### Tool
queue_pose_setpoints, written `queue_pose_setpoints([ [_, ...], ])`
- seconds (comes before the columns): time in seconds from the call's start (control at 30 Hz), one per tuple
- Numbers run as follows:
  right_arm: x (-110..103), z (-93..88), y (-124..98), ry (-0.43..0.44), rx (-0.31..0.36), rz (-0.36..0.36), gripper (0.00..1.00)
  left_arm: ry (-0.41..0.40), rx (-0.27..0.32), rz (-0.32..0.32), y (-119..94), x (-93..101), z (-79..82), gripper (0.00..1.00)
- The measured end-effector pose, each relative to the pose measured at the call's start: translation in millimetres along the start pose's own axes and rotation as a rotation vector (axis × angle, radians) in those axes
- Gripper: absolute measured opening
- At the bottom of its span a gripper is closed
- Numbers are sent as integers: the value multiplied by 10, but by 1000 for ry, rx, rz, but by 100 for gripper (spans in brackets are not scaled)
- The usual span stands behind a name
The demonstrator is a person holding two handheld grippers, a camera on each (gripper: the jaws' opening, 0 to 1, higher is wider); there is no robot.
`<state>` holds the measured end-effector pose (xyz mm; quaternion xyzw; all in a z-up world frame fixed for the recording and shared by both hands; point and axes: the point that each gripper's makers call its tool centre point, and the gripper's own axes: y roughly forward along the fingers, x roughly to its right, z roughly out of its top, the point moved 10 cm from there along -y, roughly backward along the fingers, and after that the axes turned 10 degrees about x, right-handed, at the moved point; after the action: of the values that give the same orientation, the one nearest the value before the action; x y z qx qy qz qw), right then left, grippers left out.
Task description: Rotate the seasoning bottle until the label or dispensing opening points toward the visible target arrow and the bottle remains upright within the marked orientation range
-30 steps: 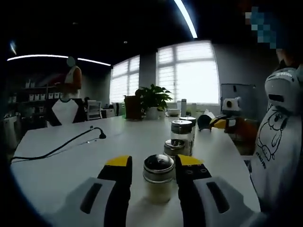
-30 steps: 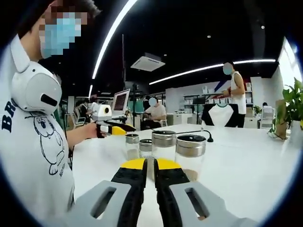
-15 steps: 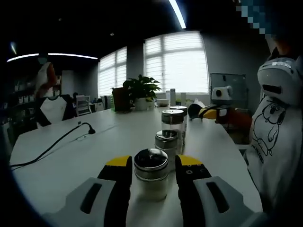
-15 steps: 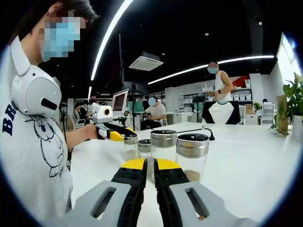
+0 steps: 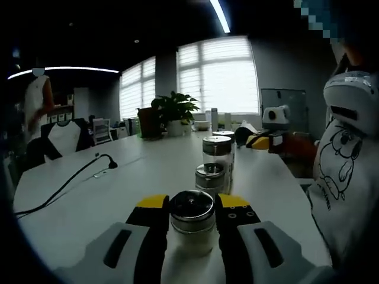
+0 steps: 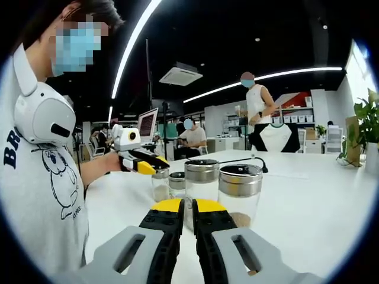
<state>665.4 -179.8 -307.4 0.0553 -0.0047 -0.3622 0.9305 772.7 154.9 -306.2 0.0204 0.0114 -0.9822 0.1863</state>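
Standing on white table (image 5: 118, 189), seasoning bottle (image 5: 192, 228).

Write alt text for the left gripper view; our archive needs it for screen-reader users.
The left gripper closes its yellow-tipped jaws around a steel-capped seasoning bottle standing upright on a white table; more bottles line up behind.

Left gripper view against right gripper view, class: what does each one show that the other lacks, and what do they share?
Left gripper view: its jaws flank the nearest seasoning bottle, with bright windows and a potted plant behind. Right gripper view: its jaws meet with nothing between them, and a laptop stands beyond. Both: the white table and the row of metal-lidded bottles.
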Motion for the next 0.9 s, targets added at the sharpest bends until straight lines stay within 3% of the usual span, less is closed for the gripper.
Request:
queue_pose_setpoints([
  [0.23,-21,39,-59,-20,13,-59,3,26,-24,44,21,93,38,32],
  [0.37,1,27,-94,-68,1,-142,1,53,-35,124,44,194,52,32],
  [0.43,15,26,-95,-80,-2,-151,1,57,-35,163,63,236,50,32],
  [0.53,42,20,-74,-70,15,-124,1,55,-19,205,94,307,36,32],
  [0.63,61,22,-47,-105,-11,-101,1,21,21,246,108,342,-3,32],
  [0.9,83,30,-133,-74,2,-54,1,59,31,387,86,405,-26,32],
])
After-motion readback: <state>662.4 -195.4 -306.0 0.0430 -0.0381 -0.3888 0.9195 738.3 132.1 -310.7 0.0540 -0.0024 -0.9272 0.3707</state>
